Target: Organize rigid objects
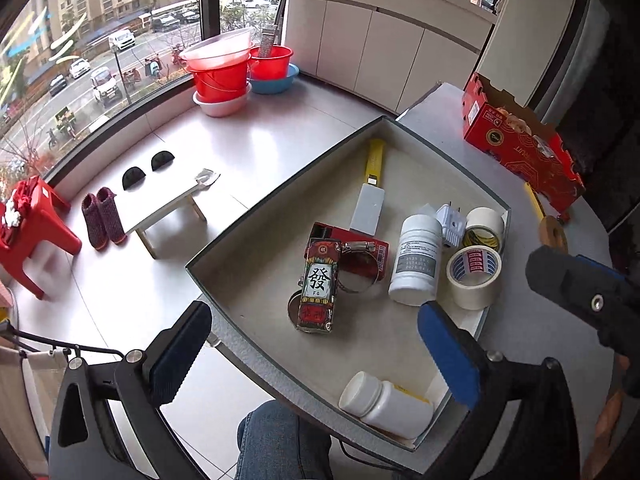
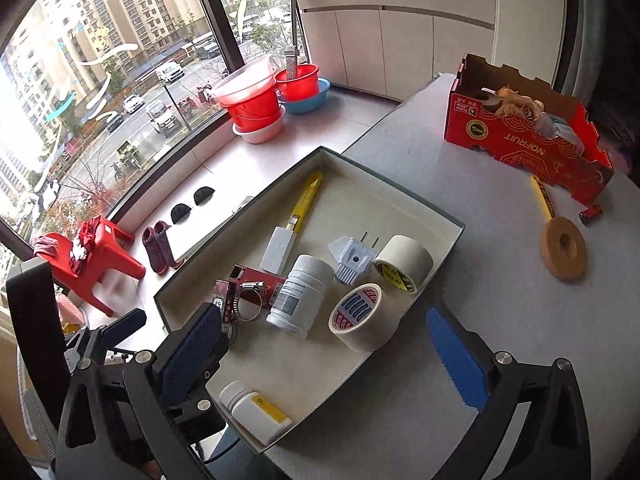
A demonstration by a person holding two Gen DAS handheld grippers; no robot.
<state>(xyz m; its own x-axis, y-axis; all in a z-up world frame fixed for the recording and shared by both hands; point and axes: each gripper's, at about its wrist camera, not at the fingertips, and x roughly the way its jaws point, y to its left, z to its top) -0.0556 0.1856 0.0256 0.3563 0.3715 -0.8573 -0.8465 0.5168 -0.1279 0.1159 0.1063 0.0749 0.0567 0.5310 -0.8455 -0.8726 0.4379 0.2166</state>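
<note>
A shallow grey tray (image 1: pixel 280 196) (image 2: pixel 404 184) sits on the table's near-left edge. It holds a yellow cutter (image 1: pixel 375 160) (image 2: pixel 306 196), a white block (image 1: pixel 368 208) (image 2: pixel 278 250), a red card pack (image 1: pixel 320 286), a hose clamp (image 1: pixel 358 266) (image 2: pixel 246 300), a white bottle (image 1: pixel 416 260) (image 2: pixel 302 294), a plug (image 1: pixel 452 222) (image 2: pixel 352 258), two tape rolls (image 1: pixel 474 278) (image 2: pixel 366 316) (image 2: pixel 404 262) and a small bottle (image 1: pixel 386 404) (image 2: pixel 256 410). My left gripper (image 1: pixel 316 354) is open above the tray's near side. My right gripper (image 2: pixel 324 356) is open over the tray's near corner.
On the table right of the tray lie a wooden disc (image 2: pixel 563 248), a yellow pencil (image 2: pixel 542 198), a small red item (image 2: pixel 591 213) and a red cardboard box (image 2: pixel 524 136) (image 1: pixel 516 132). Below are a red stool (image 1: pixel 32 224), a low white table (image 1: pixel 160 204) and basins (image 1: pixel 224 72).
</note>
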